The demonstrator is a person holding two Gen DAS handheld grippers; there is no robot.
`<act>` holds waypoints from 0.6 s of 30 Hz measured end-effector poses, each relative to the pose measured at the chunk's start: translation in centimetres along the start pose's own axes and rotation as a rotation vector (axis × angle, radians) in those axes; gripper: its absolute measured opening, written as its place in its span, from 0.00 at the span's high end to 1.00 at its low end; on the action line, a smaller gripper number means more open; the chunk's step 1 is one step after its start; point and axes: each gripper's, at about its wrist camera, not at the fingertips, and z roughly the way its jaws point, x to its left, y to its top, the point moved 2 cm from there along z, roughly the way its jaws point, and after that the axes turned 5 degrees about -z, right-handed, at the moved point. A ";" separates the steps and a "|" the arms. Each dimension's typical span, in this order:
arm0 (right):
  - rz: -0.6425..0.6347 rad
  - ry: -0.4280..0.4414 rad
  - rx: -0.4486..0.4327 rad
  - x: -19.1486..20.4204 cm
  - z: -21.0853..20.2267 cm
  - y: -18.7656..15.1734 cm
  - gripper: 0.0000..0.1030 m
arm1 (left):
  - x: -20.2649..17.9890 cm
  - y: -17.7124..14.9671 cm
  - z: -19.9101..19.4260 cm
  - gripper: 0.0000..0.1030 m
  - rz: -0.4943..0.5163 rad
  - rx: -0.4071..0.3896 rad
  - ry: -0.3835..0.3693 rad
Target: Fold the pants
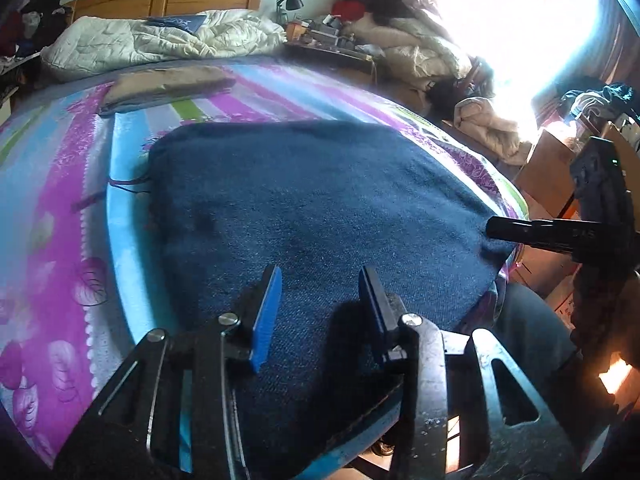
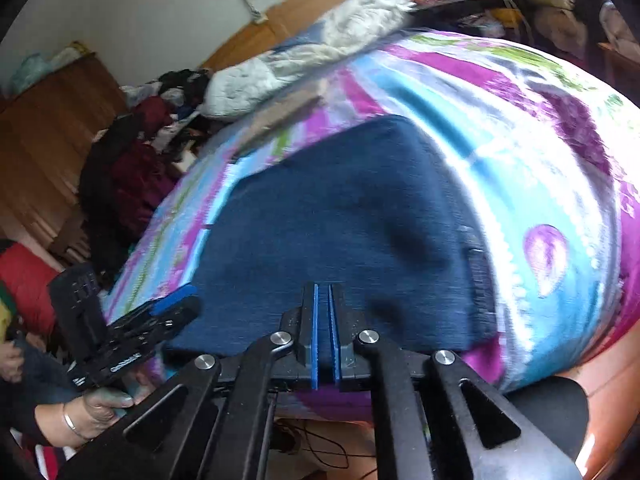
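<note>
You had the dark blue pants (image 1: 320, 208) lying on the striped bedsheet (image 1: 60, 208) as a flat, squared block near the bed's front edge, so the folding looked nearly or fully done; any next move would have called for one more fold, or simply backing away. Your left gripper (image 1: 318, 312) hung low over the near edge, jaws apart and empty. Your right gripper (image 2: 323, 332) hovered at that edge too, pads nearly together, holding nothing.
</note>
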 end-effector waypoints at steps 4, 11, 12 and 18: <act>-0.123 0.084 0.102 4.5 3.1 -2.1 0.90 | -2.6 -1.3 -1.5 0.29 -0.020 -0.028 -0.080; -0.168 -0.108 -0.017 4.5 2.8 2.1 0.84 | -2.8 1.0 -2.1 0.38 0.017 -0.070 0.003; -0.170 -0.162 -0.052 4.0 2.7 3.7 0.68 | -2.6 2.9 -2.4 0.25 0.000 -0.112 0.004; -0.155 -0.402 0.061 0.0 10.6 11.8 0.60 | 2.8 13.0 4.8 0.11 -0.195 -0.092 0.155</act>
